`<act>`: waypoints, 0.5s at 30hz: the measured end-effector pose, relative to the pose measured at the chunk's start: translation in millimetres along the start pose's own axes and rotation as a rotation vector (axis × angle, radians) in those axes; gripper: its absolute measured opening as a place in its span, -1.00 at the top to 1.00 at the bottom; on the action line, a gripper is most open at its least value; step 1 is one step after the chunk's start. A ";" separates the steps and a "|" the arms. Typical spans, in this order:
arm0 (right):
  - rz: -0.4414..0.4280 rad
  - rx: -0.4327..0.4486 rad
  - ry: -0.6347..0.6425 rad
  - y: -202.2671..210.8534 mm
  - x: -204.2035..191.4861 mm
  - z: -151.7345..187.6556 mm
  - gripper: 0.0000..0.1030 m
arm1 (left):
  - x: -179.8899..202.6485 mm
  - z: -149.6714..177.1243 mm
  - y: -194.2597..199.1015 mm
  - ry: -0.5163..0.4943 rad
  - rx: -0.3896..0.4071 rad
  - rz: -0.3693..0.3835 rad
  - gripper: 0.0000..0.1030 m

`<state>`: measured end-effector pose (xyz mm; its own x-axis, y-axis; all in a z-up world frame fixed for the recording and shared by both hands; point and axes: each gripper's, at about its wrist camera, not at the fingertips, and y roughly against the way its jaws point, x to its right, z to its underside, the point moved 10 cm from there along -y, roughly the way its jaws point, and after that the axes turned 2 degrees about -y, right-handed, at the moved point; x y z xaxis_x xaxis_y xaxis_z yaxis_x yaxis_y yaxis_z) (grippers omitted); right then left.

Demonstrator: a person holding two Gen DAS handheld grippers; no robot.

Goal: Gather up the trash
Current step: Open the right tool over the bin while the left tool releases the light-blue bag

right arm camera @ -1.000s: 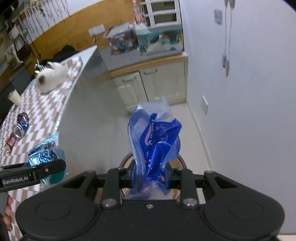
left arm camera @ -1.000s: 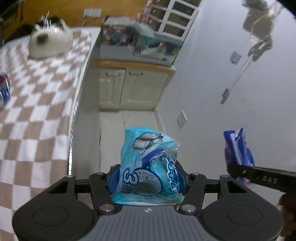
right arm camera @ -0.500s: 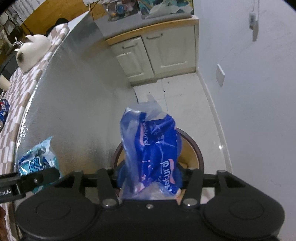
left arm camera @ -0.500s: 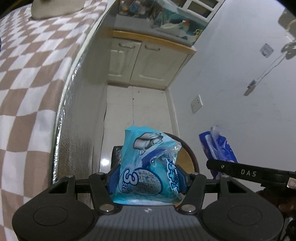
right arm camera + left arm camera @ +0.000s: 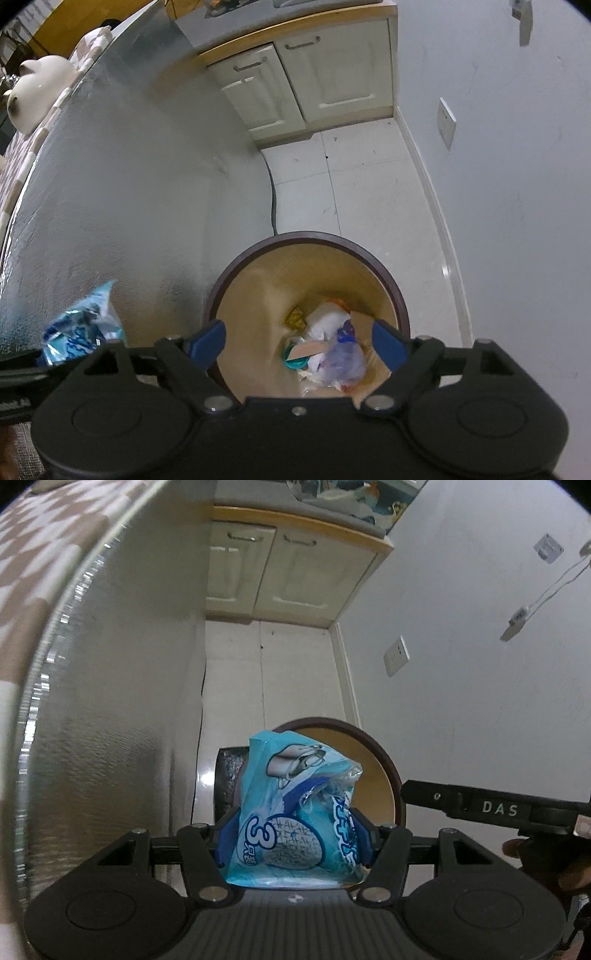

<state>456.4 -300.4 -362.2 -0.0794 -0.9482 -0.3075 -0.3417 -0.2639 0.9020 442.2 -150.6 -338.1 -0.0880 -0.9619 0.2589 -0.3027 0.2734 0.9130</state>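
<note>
My left gripper [image 5: 293, 836] is shut on a light blue snack bag [image 5: 295, 808] with a melon picture, held above the near rim of a round bin [image 5: 384, 764]. The same bag [image 5: 79, 332] shows at the left edge of the right wrist view. My right gripper [image 5: 295, 343] hangs over the bin [image 5: 306, 240], its jaws opening wide with nothing between them. A dark blue wrapper [image 5: 345, 354] lies blurred among the trash inside the bin. The right gripper's black side bar [image 5: 491, 808] crosses the left wrist view at the right, with a hand behind it.
The bin stands on white floor tiles [image 5: 362, 184] between a silvery counter side [image 5: 122, 192] on the left and a pale wall [image 5: 517, 184] on the right. Cream cabinets [image 5: 306, 92] close the far end. A white teapot-like ornament [image 5: 35, 88] sits on the checked tabletop.
Both grippers came down toward the bin. The right gripper's jaws spread apart and the dark blue wrapper dropped out of them into the bin. The left gripper kept its bag.
</note>
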 end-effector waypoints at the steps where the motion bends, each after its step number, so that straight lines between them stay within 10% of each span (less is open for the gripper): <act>1: -0.005 0.000 -0.006 0.1 1.6 0.3 -0.69 | 1.9 0.3 -3.5 -0.005 -0.008 0.001 -0.18; 10: -0.015 -0.009 -0.039 -0.1 13.4 5.9 -0.75 | 14.2 -5.3 -29.3 -0.058 -0.024 0.013 -0.25; 15: -0.011 -0.008 -0.069 1.2 25.6 8.5 -0.85 | 19.7 5.8 -48.2 -0.099 -0.074 -0.011 -0.73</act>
<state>446.0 -323.4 -371.6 -0.1404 -0.9307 -0.3377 -0.3353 -0.2762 0.9007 449.6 -182.6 -378.7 -0.1794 -0.9588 0.2201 -0.2335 0.2588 0.9373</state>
